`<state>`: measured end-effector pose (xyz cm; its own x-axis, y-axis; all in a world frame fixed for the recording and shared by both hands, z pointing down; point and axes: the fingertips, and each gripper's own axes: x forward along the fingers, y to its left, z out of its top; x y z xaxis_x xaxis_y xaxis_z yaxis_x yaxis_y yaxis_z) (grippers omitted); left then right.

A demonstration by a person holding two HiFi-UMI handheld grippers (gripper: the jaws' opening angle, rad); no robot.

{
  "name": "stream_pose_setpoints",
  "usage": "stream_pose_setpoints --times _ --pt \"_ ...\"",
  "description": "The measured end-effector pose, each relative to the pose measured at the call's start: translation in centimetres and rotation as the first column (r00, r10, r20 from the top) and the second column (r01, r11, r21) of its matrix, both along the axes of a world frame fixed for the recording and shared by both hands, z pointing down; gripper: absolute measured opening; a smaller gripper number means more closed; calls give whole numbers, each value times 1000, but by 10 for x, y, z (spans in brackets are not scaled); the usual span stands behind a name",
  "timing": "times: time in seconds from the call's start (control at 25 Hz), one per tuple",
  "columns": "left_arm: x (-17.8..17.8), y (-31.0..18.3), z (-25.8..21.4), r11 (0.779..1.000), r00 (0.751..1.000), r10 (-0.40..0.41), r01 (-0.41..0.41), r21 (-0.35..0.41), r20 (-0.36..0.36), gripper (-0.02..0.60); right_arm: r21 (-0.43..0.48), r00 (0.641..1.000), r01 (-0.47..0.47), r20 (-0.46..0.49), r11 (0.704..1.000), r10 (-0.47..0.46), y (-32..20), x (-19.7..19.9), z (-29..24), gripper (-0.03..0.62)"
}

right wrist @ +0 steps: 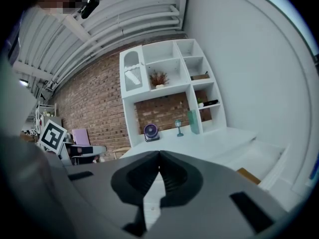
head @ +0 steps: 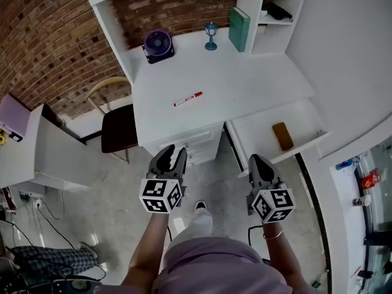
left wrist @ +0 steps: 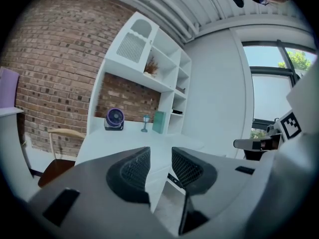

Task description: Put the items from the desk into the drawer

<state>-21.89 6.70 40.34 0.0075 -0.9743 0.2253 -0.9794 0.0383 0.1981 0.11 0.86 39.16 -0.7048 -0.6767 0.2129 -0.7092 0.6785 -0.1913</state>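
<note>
With the left gripper (head: 170, 158) parted and empty and the right gripper (head: 258, 163) closed on nothing, the slim red marker pen (head: 188, 98), lying on the white desk (head: 245, 78) well apart from both, could roll away if pinched off-centre.

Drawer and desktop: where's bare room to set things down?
Drawer: bare floor either side of the brown item. Desktop: wide bare patch between red marker and green book. Crowded only along the back: fan, goblet, book.
</note>
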Motion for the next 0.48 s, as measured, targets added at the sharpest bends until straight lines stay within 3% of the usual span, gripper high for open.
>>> stream_pose_setpoints --times 0.48 --pt "-59 -63 4 998 998 63 -63 -3 25 130 28 999 -41 -4 999 41 -51 -56 -13 3"
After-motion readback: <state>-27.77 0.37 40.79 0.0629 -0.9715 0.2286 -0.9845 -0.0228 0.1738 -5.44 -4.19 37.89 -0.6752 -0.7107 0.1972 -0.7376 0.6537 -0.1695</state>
